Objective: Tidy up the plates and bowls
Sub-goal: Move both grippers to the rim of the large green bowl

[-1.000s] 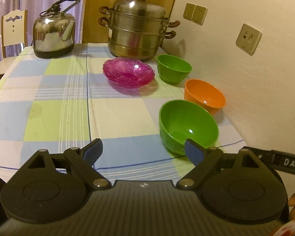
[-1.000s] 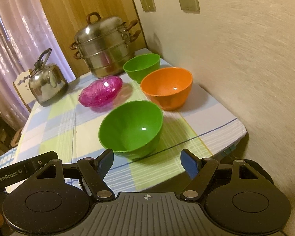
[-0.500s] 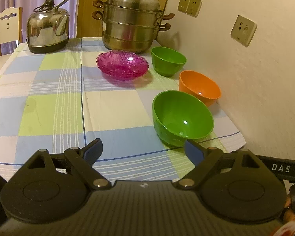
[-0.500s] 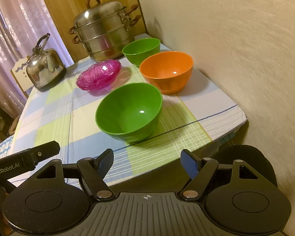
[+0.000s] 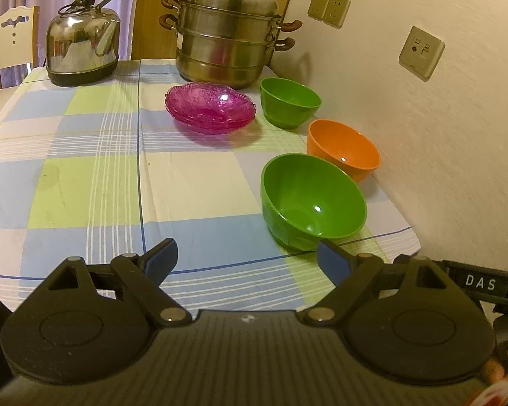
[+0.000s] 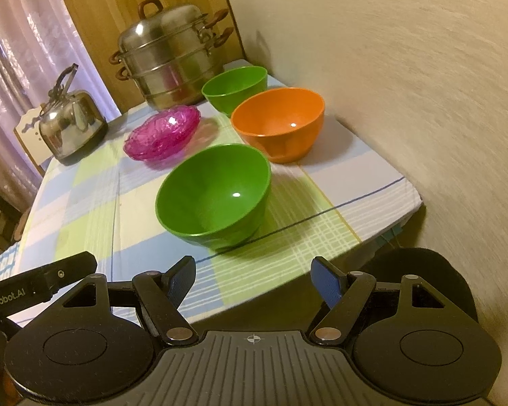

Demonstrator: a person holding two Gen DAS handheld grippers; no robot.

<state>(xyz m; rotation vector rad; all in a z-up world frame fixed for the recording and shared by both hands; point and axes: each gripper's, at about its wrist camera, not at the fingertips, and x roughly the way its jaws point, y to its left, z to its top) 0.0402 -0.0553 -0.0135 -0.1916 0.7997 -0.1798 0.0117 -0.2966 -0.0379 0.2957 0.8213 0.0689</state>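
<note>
The near green bowl (image 5: 313, 201) has its near base hidden behind a gripper finger (image 5: 333, 264); the far chair (image 5: 13, 45) is cut off.

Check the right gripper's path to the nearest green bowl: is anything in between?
Nothing visible is. The right gripper is open and empty, short of the table's edge, and only bare checked tablecloth lies between it and the near green bowl. The orange bowl stands beyond it.
</note>
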